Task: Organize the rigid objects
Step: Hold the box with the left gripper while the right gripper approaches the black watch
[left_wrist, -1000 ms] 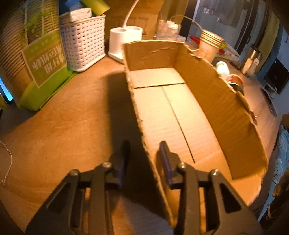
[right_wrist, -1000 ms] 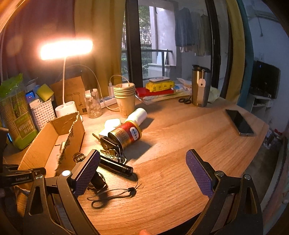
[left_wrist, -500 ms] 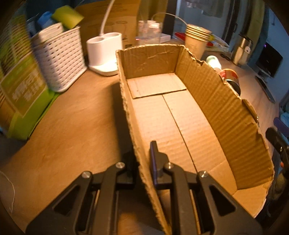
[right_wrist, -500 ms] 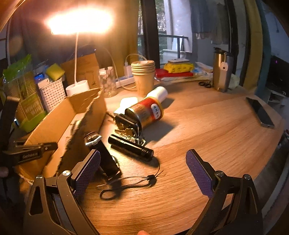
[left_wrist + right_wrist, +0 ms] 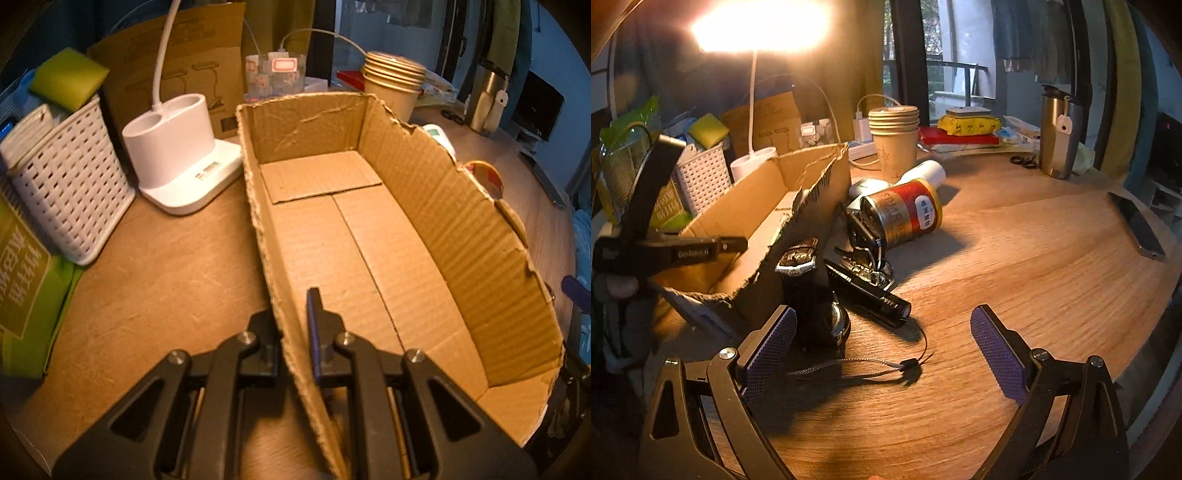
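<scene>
An open, empty cardboard box point(image 5: 369, 236) lies on the wooden table; it also shows in the right wrist view point(image 5: 746, 206). My left gripper point(image 5: 293, 321) is shut on the box's near left wall; the right wrist view shows it too point(image 5: 679, 247). Beside the box's right wall lie a black flashlight point(image 5: 871, 291) with a wrist cord point(image 5: 857, 369), a watch point(image 5: 801, 258), a bunch of keys point(image 5: 866, 243), a red and gold can point(image 5: 905, 214) on its side and a white bottle point(image 5: 923, 171). My right gripper point(image 5: 882, 350) is open and empty, just in front of the flashlight.
Left of the box stand a white lamp base point(image 5: 181, 158), a white basket point(image 5: 62, 184) and a green package point(image 5: 22, 295). Behind are stacked paper cups point(image 5: 894, 144) and a steel tumbler point(image 5: 1060, 136). A phone point(image 5: 1137, 225) lies at the right table edge.
My left gripper has closed on the box's left wall and the view has shifted along the box. My right gripper has moved forward, closer to the flashlight and watch, still open.
</scene>
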Demonstrator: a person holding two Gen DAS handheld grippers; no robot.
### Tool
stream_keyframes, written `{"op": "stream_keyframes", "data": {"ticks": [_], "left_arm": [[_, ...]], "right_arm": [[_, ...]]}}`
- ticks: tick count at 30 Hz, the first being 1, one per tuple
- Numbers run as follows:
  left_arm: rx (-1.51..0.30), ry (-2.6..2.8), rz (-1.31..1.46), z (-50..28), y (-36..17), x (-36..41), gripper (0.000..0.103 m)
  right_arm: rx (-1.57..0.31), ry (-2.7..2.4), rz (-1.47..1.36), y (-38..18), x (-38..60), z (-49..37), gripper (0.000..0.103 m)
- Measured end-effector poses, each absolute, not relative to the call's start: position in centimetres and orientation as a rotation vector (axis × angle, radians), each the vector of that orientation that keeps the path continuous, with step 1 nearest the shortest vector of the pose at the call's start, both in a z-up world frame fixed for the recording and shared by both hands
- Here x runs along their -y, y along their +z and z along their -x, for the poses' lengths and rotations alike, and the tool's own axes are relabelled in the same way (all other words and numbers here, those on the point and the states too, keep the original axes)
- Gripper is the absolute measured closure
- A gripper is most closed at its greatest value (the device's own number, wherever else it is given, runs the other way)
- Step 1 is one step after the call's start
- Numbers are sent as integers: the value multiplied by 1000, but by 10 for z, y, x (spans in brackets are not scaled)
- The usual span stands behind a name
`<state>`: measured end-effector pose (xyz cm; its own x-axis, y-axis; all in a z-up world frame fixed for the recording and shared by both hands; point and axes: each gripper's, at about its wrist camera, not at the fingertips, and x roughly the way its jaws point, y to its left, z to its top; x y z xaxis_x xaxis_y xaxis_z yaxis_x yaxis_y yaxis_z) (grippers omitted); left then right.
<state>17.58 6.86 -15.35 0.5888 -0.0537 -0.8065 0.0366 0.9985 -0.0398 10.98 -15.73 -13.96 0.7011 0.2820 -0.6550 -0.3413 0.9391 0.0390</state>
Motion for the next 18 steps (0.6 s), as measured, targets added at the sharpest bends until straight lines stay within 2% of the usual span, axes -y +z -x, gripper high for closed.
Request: {"op": "stream_keyframes", "data": {"ticks": [2,7,8,9,11,18], "left_arm": [[-946,-64,20,-172,-153,-70,88],[-898,-89,40,-145,-142,-75,74],[-892,-93,50,-140,-141,-76,73],[-889,-103,59,-136,-140,-78,72],[-903,-129,56,-131,-143,-78,72],[-938,-173,67,-142,-151,-74,73]], "right_arm": [[-721,348,92,-142,156,-111,6],[-710,372,97,-141,151,-111,6],[-711,384,102,-141,149,-111,7],[-717,399,113,-143,145,-111,13],[-734,407,143,-147,138,-112,20],[-747,417,169,-153,127,-116,23]]}}
